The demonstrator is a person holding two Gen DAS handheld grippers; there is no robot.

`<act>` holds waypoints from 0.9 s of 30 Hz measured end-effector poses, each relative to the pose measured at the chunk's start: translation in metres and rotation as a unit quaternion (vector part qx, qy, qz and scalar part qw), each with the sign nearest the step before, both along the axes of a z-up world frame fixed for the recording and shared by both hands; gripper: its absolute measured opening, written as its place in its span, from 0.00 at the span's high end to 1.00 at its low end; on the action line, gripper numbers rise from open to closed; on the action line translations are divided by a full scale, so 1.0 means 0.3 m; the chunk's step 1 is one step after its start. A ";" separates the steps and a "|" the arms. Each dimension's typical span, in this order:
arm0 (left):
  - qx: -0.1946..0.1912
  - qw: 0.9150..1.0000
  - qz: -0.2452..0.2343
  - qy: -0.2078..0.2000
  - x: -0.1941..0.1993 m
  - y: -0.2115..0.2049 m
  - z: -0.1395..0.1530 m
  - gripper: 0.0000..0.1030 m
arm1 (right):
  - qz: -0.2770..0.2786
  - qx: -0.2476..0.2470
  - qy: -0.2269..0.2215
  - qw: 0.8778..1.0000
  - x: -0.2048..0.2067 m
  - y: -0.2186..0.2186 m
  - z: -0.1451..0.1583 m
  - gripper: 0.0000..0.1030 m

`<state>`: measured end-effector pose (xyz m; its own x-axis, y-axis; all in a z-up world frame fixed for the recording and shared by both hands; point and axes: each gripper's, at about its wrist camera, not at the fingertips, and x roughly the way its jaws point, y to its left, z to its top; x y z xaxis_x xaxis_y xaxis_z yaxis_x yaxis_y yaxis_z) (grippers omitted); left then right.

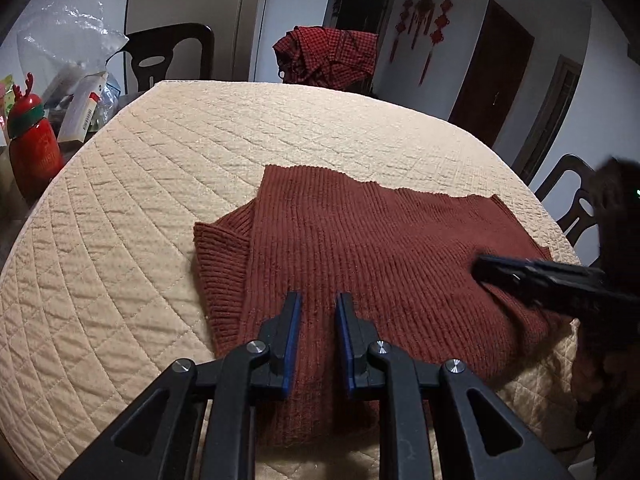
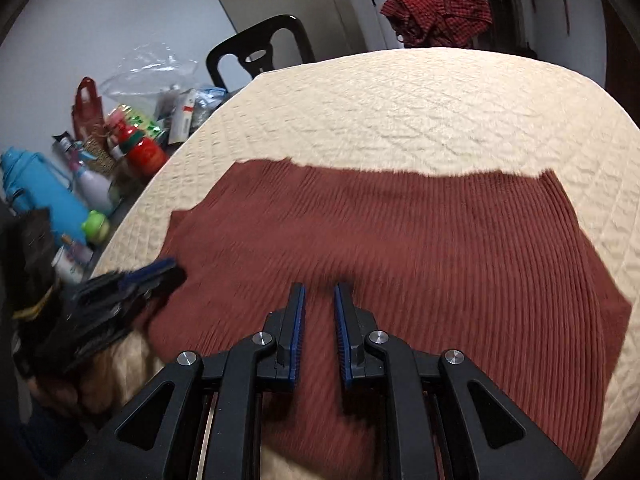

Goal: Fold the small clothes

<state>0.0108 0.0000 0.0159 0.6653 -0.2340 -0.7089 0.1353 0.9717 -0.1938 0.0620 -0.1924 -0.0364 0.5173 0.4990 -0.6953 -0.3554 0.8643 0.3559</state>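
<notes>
The left gripper (image 1: 318, 300) and right gripper (image 2: 319, 290) both hover over the near half of the sweater (image 1: 360, 248), jaws a narrow gap apart with nothing between them. I judge a fold is done or about to start: next, each must pinch an edge. The sweater, rust-brown ribbed knit with one side tucked over, lies flat on the quilted cream tablecloth (image 1: 200, 140), toward its near edge.
</notes>
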 end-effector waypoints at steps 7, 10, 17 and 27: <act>-0.017 1.000 -0.001 0.005 0.001 0.005 -0.008 0.80 | -0.022 -0.027 -0.002 0.999 0.068 0.031 0.007 0.86; -0.025 1.000 -0.001 0.006 0.000 0.012 -0.009 0.80 | -0.026 -0.027 -0.010 0.999 0.019 0.017 0.029 0.86; -0.027 1.000 -0.002 0.006 0.000 0.016 -0.010 0.80 | 0.011 -0.024 -0.025 0.999 -0.180 0.009 0.013 0.86; -0.014 1.000 0.003 -0.002 -0.020 0.017 0.012 0.80 | 0.016 -0.024 -0.030 0.999 -0.248 -0.010 0.001 0.86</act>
